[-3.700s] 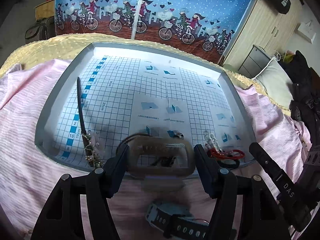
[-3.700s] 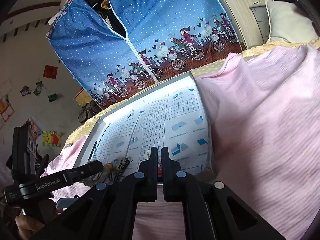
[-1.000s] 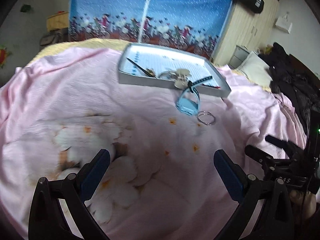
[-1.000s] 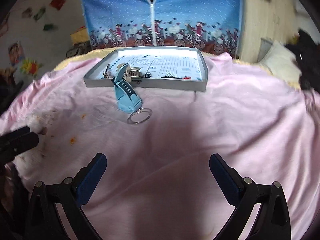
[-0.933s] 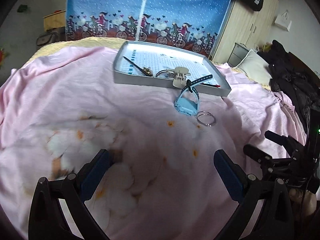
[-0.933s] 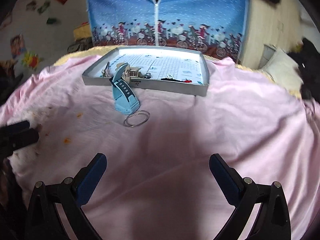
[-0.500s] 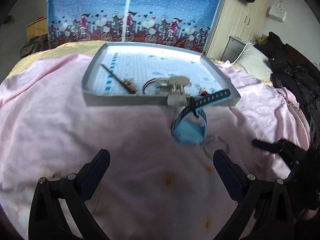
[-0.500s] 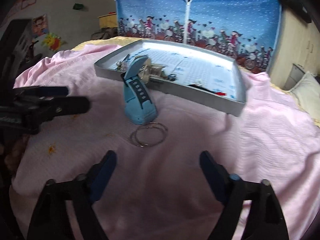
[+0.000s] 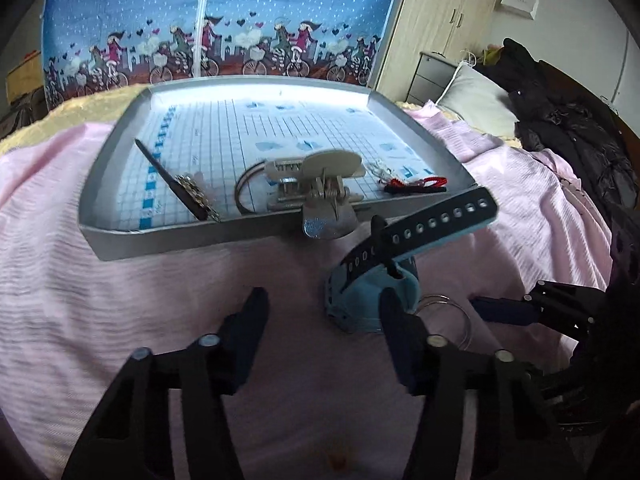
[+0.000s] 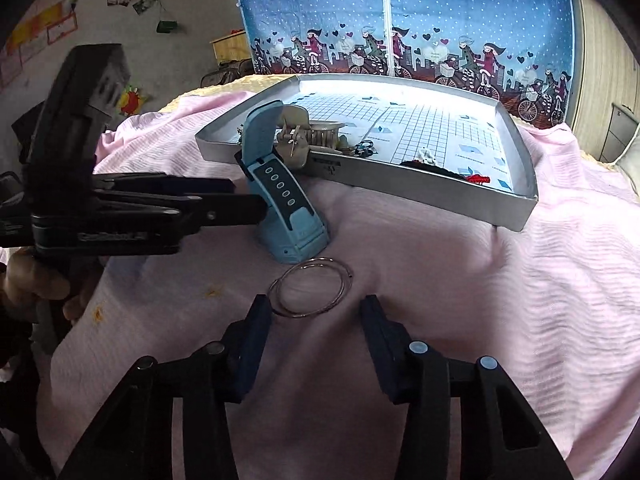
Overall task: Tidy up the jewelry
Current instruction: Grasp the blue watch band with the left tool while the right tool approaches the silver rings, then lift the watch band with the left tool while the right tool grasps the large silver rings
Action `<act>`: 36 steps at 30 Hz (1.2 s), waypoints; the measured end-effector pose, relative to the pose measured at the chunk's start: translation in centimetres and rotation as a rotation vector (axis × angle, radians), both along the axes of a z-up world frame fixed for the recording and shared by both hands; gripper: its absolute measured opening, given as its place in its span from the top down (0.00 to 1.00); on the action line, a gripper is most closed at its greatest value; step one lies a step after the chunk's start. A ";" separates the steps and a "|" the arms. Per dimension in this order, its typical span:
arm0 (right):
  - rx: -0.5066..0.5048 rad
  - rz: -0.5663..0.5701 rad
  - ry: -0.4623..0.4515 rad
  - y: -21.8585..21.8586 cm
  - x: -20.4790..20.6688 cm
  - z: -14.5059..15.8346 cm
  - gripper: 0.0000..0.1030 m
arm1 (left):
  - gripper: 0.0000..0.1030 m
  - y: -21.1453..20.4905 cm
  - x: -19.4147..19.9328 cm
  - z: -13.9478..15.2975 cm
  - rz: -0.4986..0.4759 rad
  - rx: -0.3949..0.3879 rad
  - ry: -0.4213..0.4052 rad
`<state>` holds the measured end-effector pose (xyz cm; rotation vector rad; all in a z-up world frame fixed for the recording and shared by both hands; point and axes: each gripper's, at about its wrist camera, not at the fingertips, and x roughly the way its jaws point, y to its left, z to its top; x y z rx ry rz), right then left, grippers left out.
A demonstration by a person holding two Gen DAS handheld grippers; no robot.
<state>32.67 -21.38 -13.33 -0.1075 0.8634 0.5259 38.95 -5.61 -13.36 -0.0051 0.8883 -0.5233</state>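
A light-blue watch [image 9: 370,294] with a dark strap stands on the pink bedspread just in front of the grey tray [image 9: 192,236]. Two thin silver bangles [image 10: 310,288] lie beside the watch [image 10: 290,216]. My left gripper [image 9: 324,320] is open, its right finger close to the watch. My right gripper [image 10: 316,314] is open just short of the bangles [image 9: 444,314]. In the tray lie a beige claw hair clip [image 9: 324,186], a dark hair stick [image 9: 176,184] with gold ornament and a red cord [image 9: 424,182]. The left gripper [image 10: 244,196] reaches the watch from the left.
The tray's near wall [image 10: 420,196] stands right behind the watch. A blue zip wardrobe [image 9: 224,20] is behind the bed. A pillow [image 9: 476,100] and dark clothes [image 9: 572,132] lie at the right. A hand [image 10: 40,284] holds the left gripper. Pink bedspread [image 10: 520,300] spreads to the right.
Both grippers have moved forward from far back on the bed to the watch and bangles. Their fingers stand closer together than a second ago but remain open.
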 end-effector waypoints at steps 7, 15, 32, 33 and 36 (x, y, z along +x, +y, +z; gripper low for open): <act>-0.002 0.008 -0.005 0.5 0.3 0.0 0.57 | 0.75 0.4 -0.1 0.3 -0.041 -0.072 -0.022; -0.011 0.016 0.011 1.0 1.1 -0.3 0.51 | 0.95 1.0 0.7 0.2 0.002 -0.131 0.011; -0.078 -0.007 0.011 2.7 2.3 -1.4 0.59 | 0.97 4.3 -1.3 0.9 0.209 -0.212 -0.038; -0.073 -0.007 0.013 2.6 2.3 -1.3 0.59 | 0.97 4.2 -1.3 0.9 0.209 -0.212 -0.039; -0.070 -0.011 0.011 2.5 2.2 -1.1 0.59 | 0.97 4.2 -1.6 0.9 0.213 -0.215 -0.055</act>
